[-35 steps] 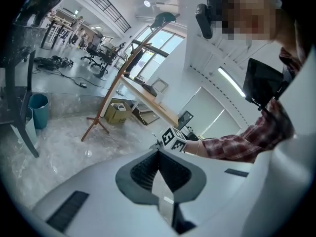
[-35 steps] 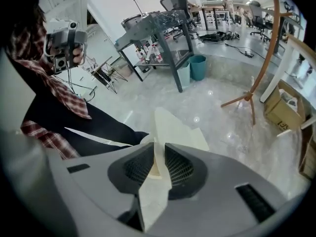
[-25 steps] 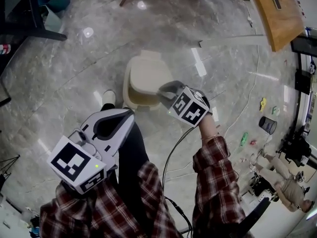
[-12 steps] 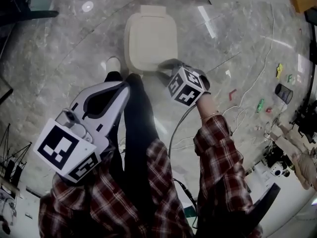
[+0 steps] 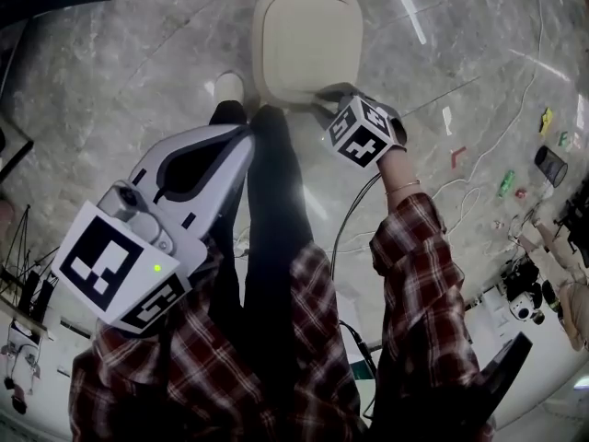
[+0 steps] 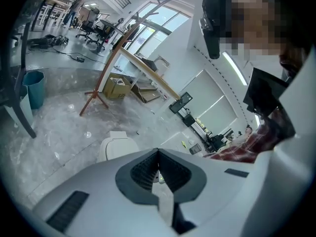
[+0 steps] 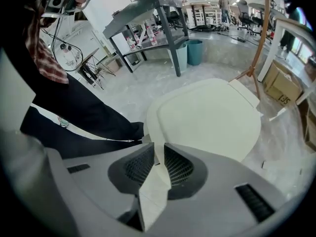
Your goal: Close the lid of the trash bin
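Observation:
The cream trash bin (image 5: 306, 40) stands on the marble floor ahead of the person's feet, its lid (image 7: 212, 117) lying flat over the body. My right gripper (image 5: 324, 95) is at the lid's near right edge. In the right gripper view its jaws (image 7: 159, 144) stand a thin slit apart with the cream lid rim running into that slit. My left gripper (image 5: 247, 134) hangs shut beside the person's dark trouser leg, well short of the bin, which shows small beyond its tips (image 6: 158, 152).
A shoe (image 5: 228, 86) rests against the bin's left side. Cables (image 5: 460, 191) trail over the floor at the right. A grey table (image 7: 148, 9), a teal bin (image 6: 33, 88), a wooden stand (image 6: 94, 100) and cardboard boxes (image 7: 284, 88) stand further off.
A second ago the lid stood ajar with the tan inside showing; now it lies flat. My right gripper stayed at its edge while the bin moved up the head view.

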`<state>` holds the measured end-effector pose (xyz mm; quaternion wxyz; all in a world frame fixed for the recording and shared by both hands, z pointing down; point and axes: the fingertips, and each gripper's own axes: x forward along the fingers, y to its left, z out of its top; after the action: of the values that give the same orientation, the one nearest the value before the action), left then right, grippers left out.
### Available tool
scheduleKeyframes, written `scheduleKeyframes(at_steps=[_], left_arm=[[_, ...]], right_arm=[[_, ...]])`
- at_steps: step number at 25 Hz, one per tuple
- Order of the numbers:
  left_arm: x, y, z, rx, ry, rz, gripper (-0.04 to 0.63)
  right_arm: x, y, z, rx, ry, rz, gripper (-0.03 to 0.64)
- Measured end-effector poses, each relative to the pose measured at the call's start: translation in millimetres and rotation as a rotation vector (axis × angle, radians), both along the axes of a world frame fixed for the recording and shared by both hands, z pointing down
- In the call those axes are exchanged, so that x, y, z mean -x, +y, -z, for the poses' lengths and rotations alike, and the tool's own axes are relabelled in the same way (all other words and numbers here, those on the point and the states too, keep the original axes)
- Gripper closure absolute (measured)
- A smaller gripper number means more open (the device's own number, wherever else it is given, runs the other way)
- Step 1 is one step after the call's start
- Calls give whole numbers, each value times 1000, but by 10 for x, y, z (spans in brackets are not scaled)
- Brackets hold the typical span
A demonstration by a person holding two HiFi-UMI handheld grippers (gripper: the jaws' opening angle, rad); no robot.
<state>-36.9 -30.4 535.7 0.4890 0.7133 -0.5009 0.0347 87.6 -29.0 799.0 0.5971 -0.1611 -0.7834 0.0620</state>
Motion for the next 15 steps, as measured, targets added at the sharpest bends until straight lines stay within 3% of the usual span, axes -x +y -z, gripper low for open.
scheduleKeyframes(at_steps=[15], left_arm=[[97, 45, -93, 16, 15, 40, 584]], right_arm=[[-13, -41, -296, -14, 36, -23, 599]])
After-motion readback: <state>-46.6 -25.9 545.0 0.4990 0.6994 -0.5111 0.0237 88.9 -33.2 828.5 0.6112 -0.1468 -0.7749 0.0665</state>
